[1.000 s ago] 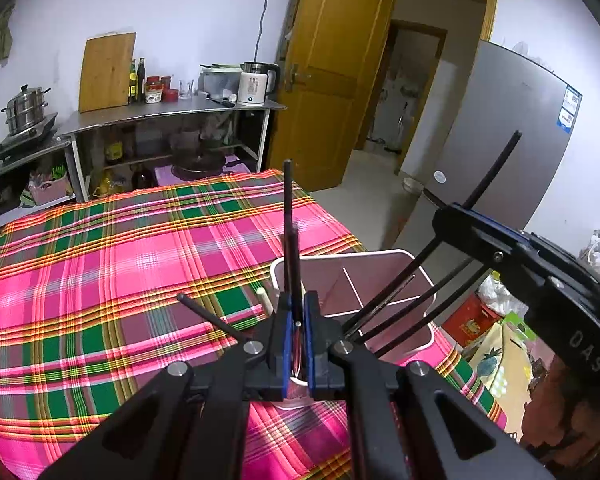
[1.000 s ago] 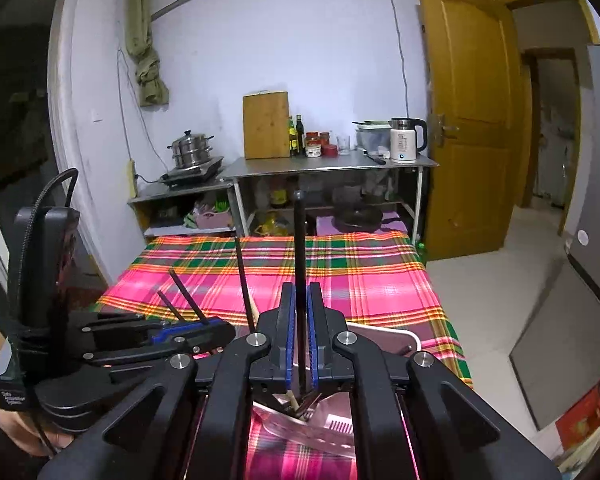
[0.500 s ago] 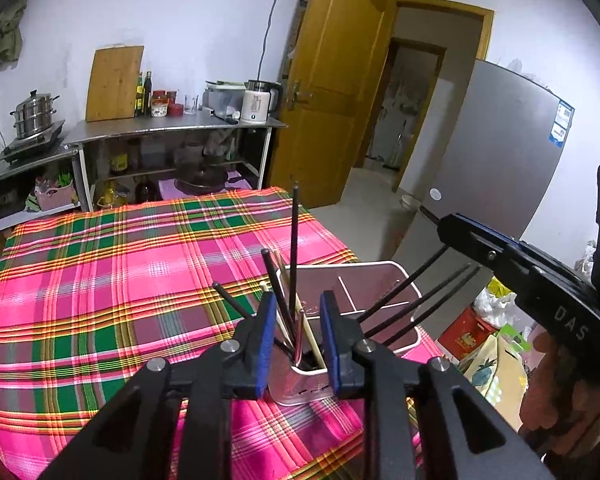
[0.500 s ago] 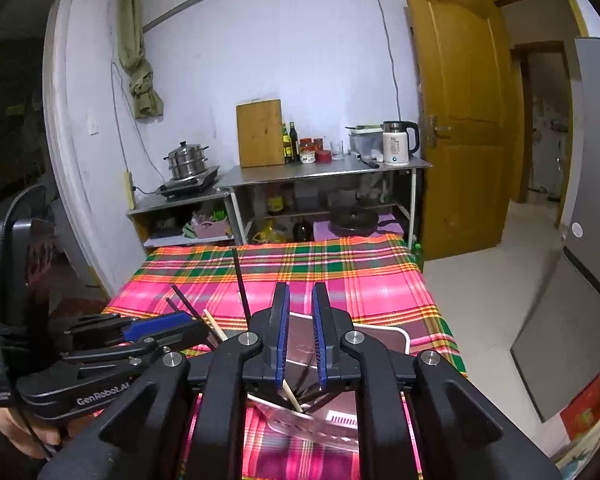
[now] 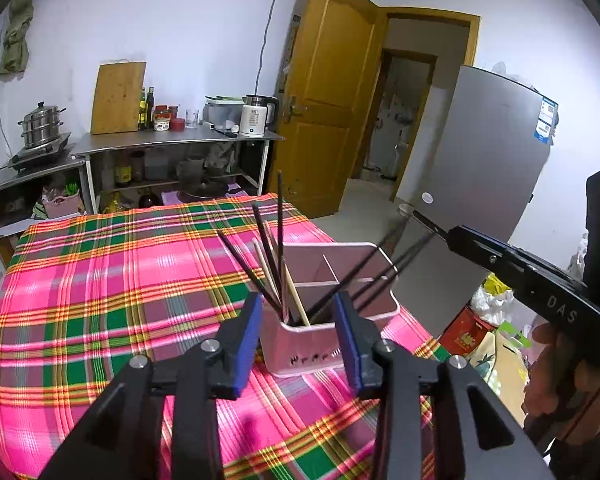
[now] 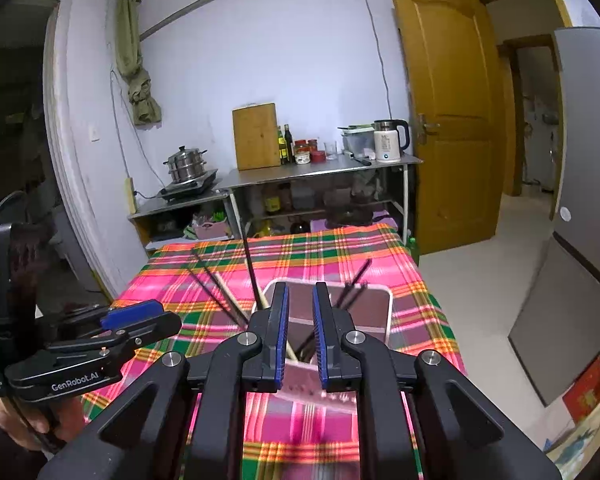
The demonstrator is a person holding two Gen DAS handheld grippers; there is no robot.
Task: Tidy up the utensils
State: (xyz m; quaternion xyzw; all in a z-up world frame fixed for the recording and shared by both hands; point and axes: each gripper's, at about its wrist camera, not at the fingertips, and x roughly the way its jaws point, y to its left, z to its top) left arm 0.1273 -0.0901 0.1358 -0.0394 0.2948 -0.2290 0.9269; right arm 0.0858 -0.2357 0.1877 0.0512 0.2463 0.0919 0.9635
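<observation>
Both hand-held grippers released chopsticks: left hand-held gripper (image 5: 298, 330) wide apart, right hand-held gripper (image 6: 300, 330) slightly apart. Holder (image 5: 320, 354) at 12 o'clock, chopsticks (image 5: 279, 248) near-upright.

"DAS" is printed in pale letters on the black body of the right gripper (image 5: 440, 232). "GenRobot.AI" is printed in white on the black body of the left gripper (image 6: 132, 316). The blue sticker on the grey fridge (image 5: 480, 160) is unreadable.

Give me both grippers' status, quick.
Left gripper: open, holding nothing, hovering at the pink utensil holder.
Right gripper: open, holding nothing, above the same holder.
</observation>
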